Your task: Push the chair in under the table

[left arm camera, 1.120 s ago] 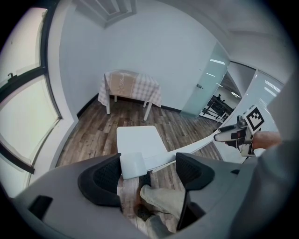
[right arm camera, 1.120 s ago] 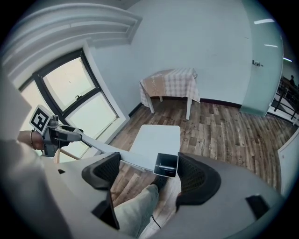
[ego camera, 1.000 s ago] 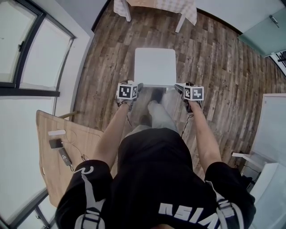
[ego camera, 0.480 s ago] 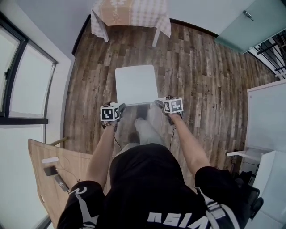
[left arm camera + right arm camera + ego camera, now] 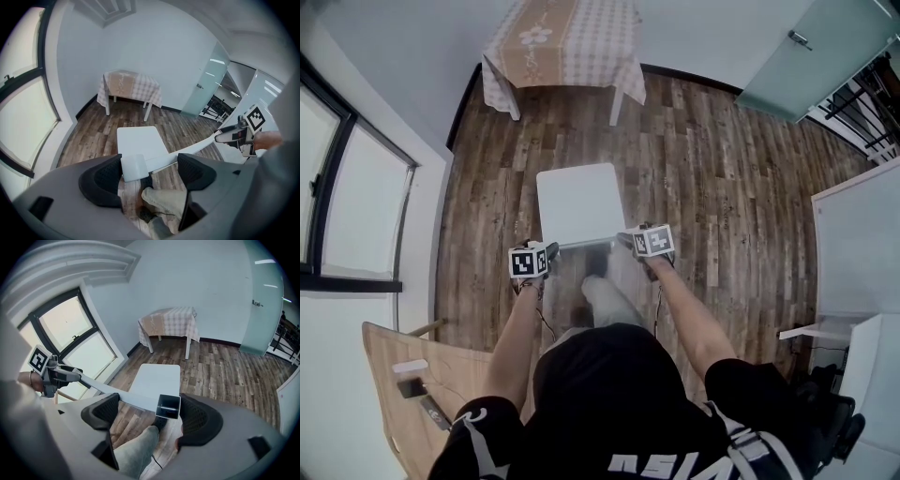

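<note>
A white chair stands on the wood floor, its seat facing a table covered with a checked cloth by the far wall. A stretch of floor separates them. My left gripper is at the left end of the chair's backrest and my right gripper at its right end. In the left gripper view the backrest's end lies between wide jaws, against the left pad. In the right gripper view the rail's hollow end sits beside the right pad. Both grippers are open.
The person's leg and shoe are just behind the chair. A wooden desk with small devices and cables lies at the lower left, below a window wall. A glass door is at the upper right, white furniture at the right.
The chair, both grippers and the person have moved forward toward the table, which now shows in full at the top. The grippers stay at the backrest's ends.
</note>
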Tool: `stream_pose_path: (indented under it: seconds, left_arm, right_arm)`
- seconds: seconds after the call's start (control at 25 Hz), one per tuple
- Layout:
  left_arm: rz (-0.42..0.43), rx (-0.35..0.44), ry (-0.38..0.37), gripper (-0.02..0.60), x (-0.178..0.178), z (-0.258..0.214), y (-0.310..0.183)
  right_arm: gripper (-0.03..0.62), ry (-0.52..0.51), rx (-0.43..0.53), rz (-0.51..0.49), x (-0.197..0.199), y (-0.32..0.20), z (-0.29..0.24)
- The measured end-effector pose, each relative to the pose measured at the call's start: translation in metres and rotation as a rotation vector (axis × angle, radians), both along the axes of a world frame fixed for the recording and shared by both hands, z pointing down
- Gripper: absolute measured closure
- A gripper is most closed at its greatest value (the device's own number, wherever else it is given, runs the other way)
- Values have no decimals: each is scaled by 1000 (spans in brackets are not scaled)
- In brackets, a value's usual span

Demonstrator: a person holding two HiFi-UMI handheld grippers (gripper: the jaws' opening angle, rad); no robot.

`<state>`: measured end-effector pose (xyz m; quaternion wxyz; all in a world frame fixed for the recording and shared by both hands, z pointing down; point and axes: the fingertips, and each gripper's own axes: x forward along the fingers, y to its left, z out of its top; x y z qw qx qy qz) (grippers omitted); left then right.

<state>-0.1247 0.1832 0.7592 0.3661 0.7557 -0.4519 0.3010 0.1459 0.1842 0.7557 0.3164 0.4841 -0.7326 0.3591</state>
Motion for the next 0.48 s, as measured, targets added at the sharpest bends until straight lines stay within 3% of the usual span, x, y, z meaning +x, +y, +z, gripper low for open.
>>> stream_pose_path:
  seconds: [0.48]
  left_arm:
    - [7, -6, -2, 204, -1, -2, -28]
  right_arm:
    - [174, -3, -13, 3, -1, -25, -2]
